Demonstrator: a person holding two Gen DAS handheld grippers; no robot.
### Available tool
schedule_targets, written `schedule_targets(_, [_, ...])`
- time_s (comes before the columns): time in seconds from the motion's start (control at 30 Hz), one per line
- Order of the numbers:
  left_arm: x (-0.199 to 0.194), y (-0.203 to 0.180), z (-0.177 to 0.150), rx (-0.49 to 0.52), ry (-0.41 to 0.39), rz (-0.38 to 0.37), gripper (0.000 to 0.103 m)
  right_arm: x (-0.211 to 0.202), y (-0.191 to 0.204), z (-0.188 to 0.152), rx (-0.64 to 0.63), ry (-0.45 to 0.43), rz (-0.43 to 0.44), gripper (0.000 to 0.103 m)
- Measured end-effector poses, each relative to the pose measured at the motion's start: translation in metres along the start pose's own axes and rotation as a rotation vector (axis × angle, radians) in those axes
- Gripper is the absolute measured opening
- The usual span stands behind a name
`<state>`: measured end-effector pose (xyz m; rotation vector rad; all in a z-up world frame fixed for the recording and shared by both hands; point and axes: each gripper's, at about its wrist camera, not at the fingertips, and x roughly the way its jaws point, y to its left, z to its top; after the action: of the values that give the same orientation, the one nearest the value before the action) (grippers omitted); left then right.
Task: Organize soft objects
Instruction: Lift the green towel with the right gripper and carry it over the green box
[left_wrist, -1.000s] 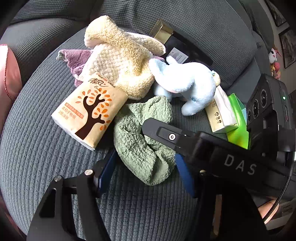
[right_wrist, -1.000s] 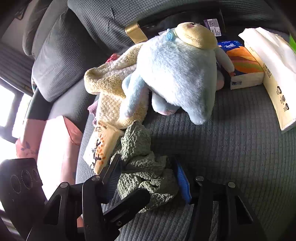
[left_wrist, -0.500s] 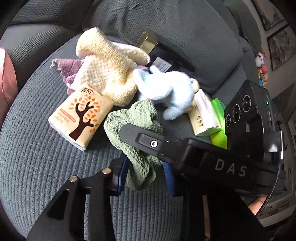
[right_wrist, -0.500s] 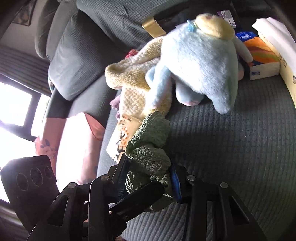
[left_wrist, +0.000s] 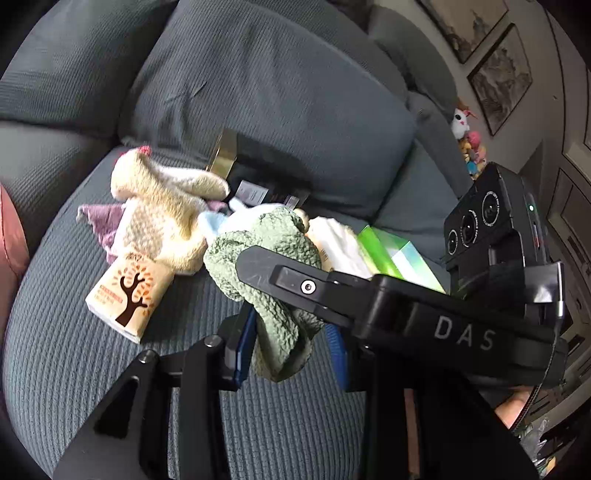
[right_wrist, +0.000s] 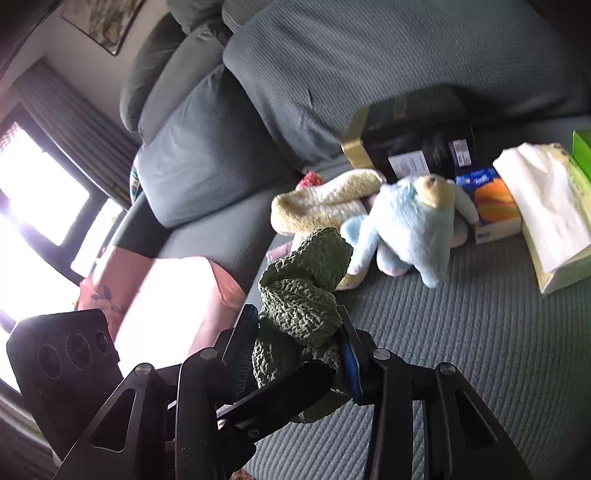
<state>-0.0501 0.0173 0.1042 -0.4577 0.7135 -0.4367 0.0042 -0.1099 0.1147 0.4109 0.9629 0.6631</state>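
Note:
A crumpled green cloth (left_wrist: 269, 258) is held up off the grey sofa seat (left_wrist: 74, 350). My left gripper (left_wrist: 291, 347) is shut on its lower part. My right gripper (right_wrist: 299, 350) is shut on the same green cloth (right_wrist: 306, 280), and its black finger crosses the left wrist view. On the seat behind lie a cream towel (left_wrist: 166, 210) over a purple cloth (left_wrist: 99, 221), and a light blue plush toy (right_wrist: 413, 225). The plush is mostly hidden behind the cloth in the left wrist view.
A tissue pack with a tree print (left_wrist: 127, 295) lies on the seat at left. A black and gold box (right_wrist: 413, 129), an orange tissue pack (right_wrist: 493, 203), a white tissue bag (right_wrist: 550, 214) and a green box (left_wrist: 399, 258) stand near the back cushion. A pink pillow (right_wrist: 166, 302) is at left.
Both grippers closed on the green cloth and lifted it off the seat, pulling up and back from the pile. The other objects have stayed in place.

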Motion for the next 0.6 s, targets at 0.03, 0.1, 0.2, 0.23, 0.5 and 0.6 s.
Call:
schedule_targets(0.03, [-0.003,-0.003,0.001,0.013,-0.023,-0.001,0.032,-0.004,0.002,0.0,-0.007,-0.011,-0.001,0.044])
schedule_targets(0.1, [-0.007,-0.007,0.002,0.033,-0.052,-0.005,0.032,-0.014,0.006,0.0,-0.033,-0.047,-0.006,0.044])
schedule_targets(0.2, [-0.013,-0.011,0.002,0.048,-0.08,-0.026,0.032,-0.025,0.013,-0.002,-0.07,-0.082,-0.022,0.044])
schedule_targets(0.23, [-0.014,-0.013,0.002,0.055,-0.091,-0.029,0.032,-0.027,0.015,-0.002,-0.077,-0.09,-0.024,0.044])
schedule_targets(0.5, [-0.019,-0.02,0.002,0.086,-0.126,-0.049,0.032,-0.042,0.021,-0.002,-0.121,-0.134,-0.044,0.044])
schedule_targets(0.6, [-0.019,-0.022,0.002,0.094,-0.129,-0.061,0.032,-0.046,0.022,-0.003,-0.132,-0.143,-0.065,0.044])
